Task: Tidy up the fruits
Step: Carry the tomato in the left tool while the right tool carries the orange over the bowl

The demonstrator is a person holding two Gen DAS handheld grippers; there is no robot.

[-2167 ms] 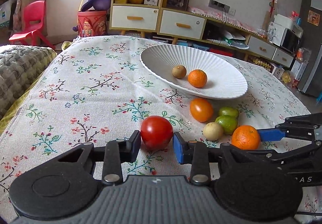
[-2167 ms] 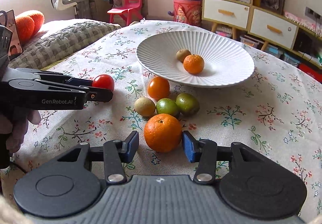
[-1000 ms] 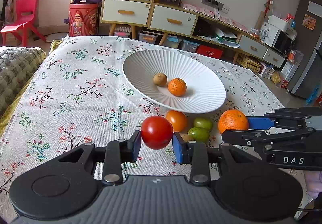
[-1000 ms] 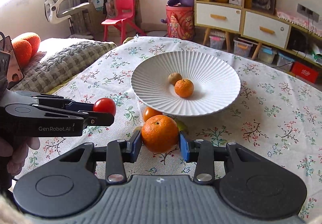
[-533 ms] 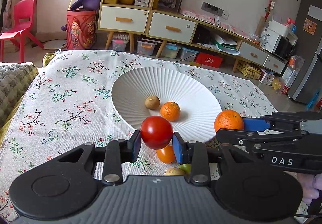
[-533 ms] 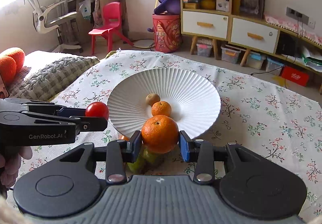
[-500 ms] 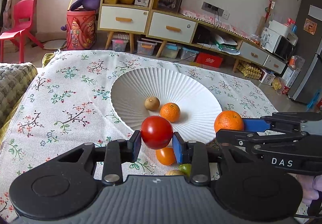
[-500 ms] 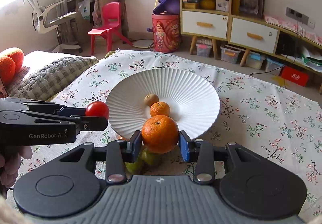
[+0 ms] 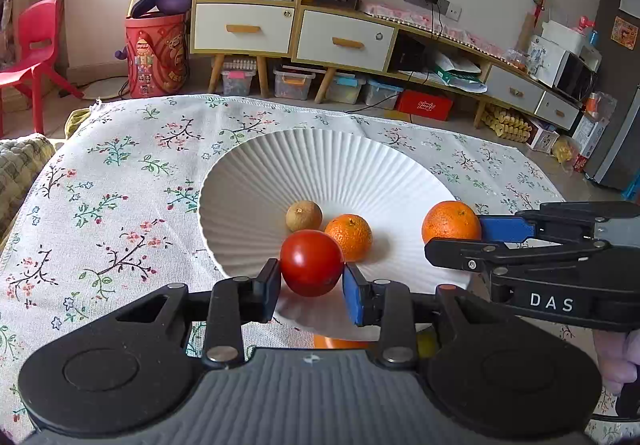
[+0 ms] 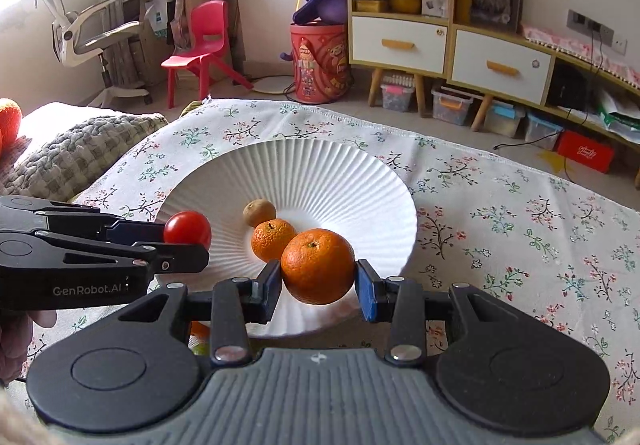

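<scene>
**Inspector:** Against the earliest frames, the table (image 9: 100, 205) with its flowered cloth looks lower in both views, and the white ribbed plate (image 9: 320, 165) has drawn in close under both your tools. Then the tomato and the big orange sat on the cloth between open pads; now both are off it and over the plate.

**Operator:** And the tongs?

**Inspector:** Your left gripper (image 9: 311, 287) is pinching the red tomato (image 9: 312, 262), pads on both its sides, above the plate's near-left rim. Your right gripper (image 10: 318, 287) is pinching the large orange (image 10: 318, 266) in the same way, above the plate's near edge. From the left view that orange (image 9: 451, 222) hangs over the plate's right side, well apart from the tomato.

**Operator:** What lies in the plate?

**Inspector:** A small orange (image 9: 349, 237) and a little brown fruit (image 9: 304, 216), just beside each other at the middle. They were there in the earlier frames too. The far half and the right slope of the plate are bare.

**Operator:** Edges?

**Inspector:** The cloth's far hem runs just beyond the plate; open cloth lies left and right of it. Leftover fruit on the cloth, an orange piece (image 9: 340, 343) and a green one (image 9: 427, 343), is mostly hidden under your left tool.
</scene>
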